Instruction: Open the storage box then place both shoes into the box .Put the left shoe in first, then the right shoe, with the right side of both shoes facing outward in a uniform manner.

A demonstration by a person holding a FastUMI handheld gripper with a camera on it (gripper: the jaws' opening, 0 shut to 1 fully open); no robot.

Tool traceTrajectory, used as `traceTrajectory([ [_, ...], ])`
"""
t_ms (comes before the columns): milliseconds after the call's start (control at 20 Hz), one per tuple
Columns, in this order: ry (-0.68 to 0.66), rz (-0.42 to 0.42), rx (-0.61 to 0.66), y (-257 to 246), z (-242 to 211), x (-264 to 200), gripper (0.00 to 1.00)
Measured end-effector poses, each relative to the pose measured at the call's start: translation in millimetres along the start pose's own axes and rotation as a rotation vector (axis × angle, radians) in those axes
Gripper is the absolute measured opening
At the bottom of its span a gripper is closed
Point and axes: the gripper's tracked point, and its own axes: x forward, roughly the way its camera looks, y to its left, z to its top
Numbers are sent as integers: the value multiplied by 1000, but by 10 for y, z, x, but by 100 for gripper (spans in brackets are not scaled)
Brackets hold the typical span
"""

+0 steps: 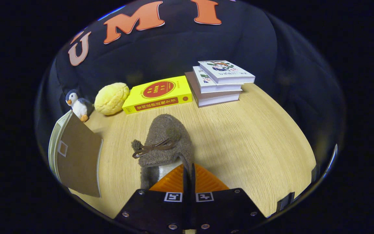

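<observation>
A brown fuzzy shoe with a small brown bow hangs above the wooden table, toe pointing away from me. My gripper is shut on the shoe's collar at its right rear, with the thin brown edge pinched between the two orange fingers. The white lining of the shoe shows just left of the fingers. Off to the left stands the storage box, its brown flap open and tilted, with a pale edge behind it.
Beyond the shoe lie a yellow book and a stack of three books. A yellow bun-shaped plush and a small penguin toy sit at the back left, near the box.
</observation>
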Motion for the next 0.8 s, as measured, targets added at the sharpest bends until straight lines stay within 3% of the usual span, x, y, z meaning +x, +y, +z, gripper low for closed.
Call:
traceTrajectory([
  [400, -64, 13, 56, 567, 180, -579, 1],
  [800, -121, 94, 106, 1617, 345, -1102, 1],
])
